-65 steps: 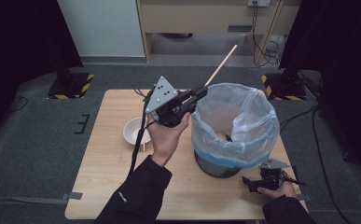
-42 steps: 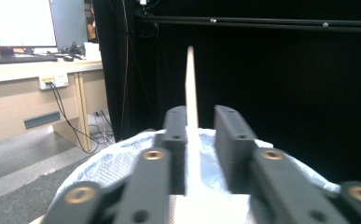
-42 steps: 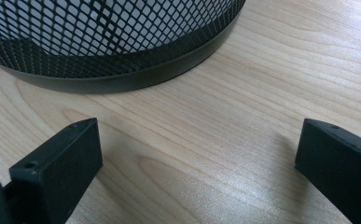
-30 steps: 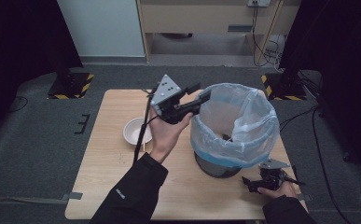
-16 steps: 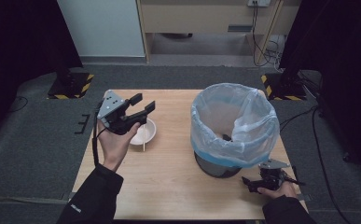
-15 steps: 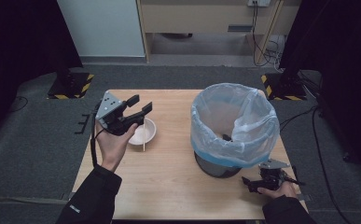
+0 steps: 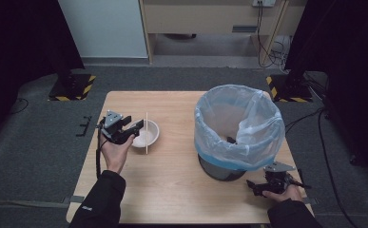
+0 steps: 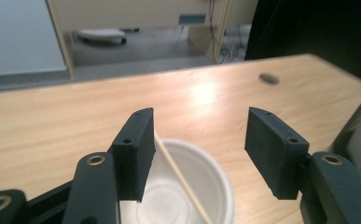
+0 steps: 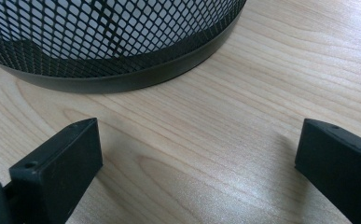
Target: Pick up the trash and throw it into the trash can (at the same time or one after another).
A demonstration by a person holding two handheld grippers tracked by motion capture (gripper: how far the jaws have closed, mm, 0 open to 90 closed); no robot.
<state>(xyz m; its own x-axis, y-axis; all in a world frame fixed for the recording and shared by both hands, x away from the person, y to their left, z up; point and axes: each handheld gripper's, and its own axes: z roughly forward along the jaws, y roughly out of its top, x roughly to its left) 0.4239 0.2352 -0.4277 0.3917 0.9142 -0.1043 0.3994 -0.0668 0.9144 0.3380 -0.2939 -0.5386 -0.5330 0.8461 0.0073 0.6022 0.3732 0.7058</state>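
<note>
Stick (image 8: 180,175) lies across white bowl (image 8: 187,186), between left gripper (image 8: 199,154) jaws, near 1 jaw. Jaws just opened, wide, not pinching. Center stick, squeeze slow. Right gripper (image 9: 199,170) wide, holding nothing, bin (image 9: 108,42) ahead.

High view looks down over the pale wooden table (image 7: 181,180); left gripper view sits close above the white round bowl (image 8: 187,186), shared with it.
</note>
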